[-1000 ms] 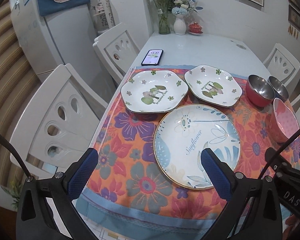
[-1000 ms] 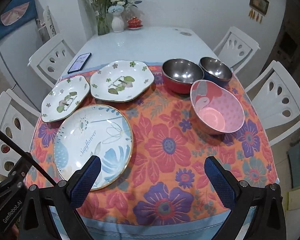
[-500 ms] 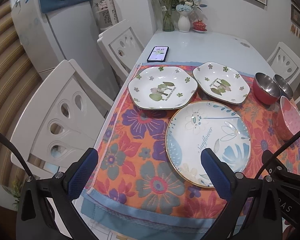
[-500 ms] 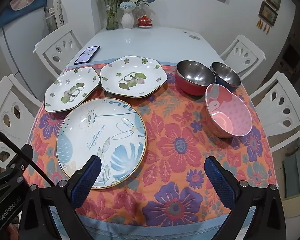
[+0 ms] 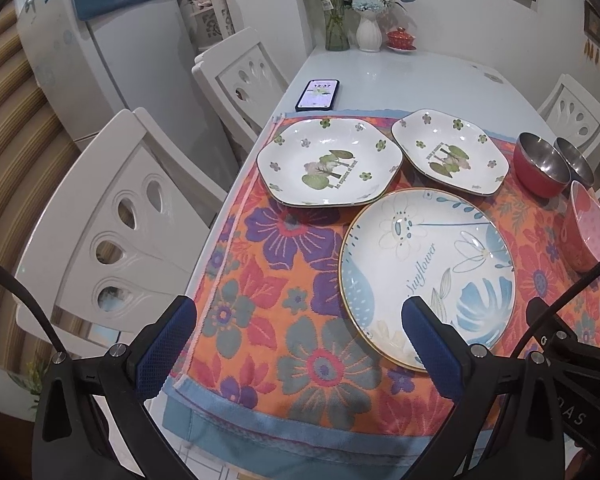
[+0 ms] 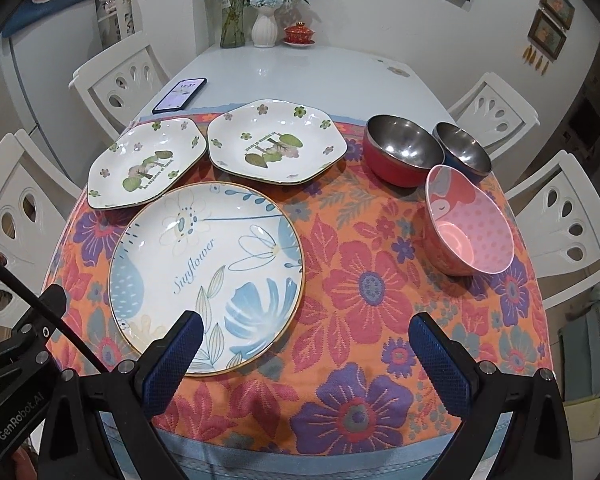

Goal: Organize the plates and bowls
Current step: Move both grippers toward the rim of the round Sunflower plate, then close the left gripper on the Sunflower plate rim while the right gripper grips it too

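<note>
A large round blue-leaf plate (image 5: 428, 276) (image 6: 206, 272) lies near the front of the floral cloth. Behind it sit two white hexagonal plates, one at left (image 5: 328, 166) (image 6: 146, 162) and one at right (image 5: 450, 152) (image 6: 276, 140). On the right stand a red steel-lined bowl (image 6: 402, 154) (image 5: 540, 168), a blue steel-lined bowl (image 6: 462, 150) (image 5: 574, 160) and a pink bowl (image 6: 470, 222) (image 5: 590, 226). My left gripper (image 5: 298, 344) hovers open over the cloth's front left. My right gripper (image 6: 306, 354) hovers open at the front, its left finger over the round plate's near rim. Neither holds anything.
A phone (image 5: 318, 94) (image 6: 180, 94) lies on the white table (image 6: 300, 76) behind the cloth. Vases with flowers (image 6: 266, 20) and a red lidded cup (image 6: 299, 34) stand at the far end. White chairs (image 5: 112, 232) (image 6: 568, 216) flank both sides; a fridge (image 5: 100, 48) stands left.
Both grippers have drawn back and risen slightly, so the dishes sit further toward the right in the left view and more centred in the right view. Nothing on the table has moved.
</note>
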The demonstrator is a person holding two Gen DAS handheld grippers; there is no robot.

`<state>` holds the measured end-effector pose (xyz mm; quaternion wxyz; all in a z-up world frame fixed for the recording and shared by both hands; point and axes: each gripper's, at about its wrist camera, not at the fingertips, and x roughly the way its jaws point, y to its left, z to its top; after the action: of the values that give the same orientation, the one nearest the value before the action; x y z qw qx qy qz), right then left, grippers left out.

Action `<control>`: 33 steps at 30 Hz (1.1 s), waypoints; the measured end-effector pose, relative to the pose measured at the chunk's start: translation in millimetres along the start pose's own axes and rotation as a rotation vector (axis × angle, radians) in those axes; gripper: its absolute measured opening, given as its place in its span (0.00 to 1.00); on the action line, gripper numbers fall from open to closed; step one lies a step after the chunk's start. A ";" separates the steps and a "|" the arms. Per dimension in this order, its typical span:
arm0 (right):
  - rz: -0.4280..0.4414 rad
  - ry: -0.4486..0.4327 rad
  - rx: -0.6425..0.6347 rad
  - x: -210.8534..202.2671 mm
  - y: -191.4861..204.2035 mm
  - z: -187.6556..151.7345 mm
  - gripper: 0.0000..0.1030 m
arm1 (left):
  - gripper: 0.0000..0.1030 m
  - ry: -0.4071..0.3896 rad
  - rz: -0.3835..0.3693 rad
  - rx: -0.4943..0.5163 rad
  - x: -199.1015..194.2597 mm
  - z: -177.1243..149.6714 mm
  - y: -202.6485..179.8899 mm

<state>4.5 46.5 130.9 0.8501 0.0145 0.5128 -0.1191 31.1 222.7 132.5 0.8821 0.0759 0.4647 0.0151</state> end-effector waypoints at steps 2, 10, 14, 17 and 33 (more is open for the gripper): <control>0.008 0.008 0.008 2.7 -2.0 1.0 1.00 | 0.99 0.004 -0.003 0.003 2.5 -0.2 -0.8; 0.031 0.028 0.061 15.6 -17.0 7.1 1.00 | 0.99 0.009 -0.045 0.020 23.6 4.9 5.2; 0.035 0.039 0.062 28.1 -20.8 11.3 1.00 | 0.99 0.022 -0.105 0.025 45.7 10.1 7.7; 0.058 0.052 0.061 39.4 -20.9 13.9 1.00 | 0.99 0.033 -0.136 0.044 59.6 11.6 4.0; 0.125 0.116 0.060 98.8 -11.3 29.9 0.76 | 0.95 0.070 -0.174 0.090 106.4 22.5 -10.6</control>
<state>72.0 12.5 59.7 0.8239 0.0788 0.5556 -0.0798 109.6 219.9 56.6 0.8590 0.0741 0.5003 -0.0797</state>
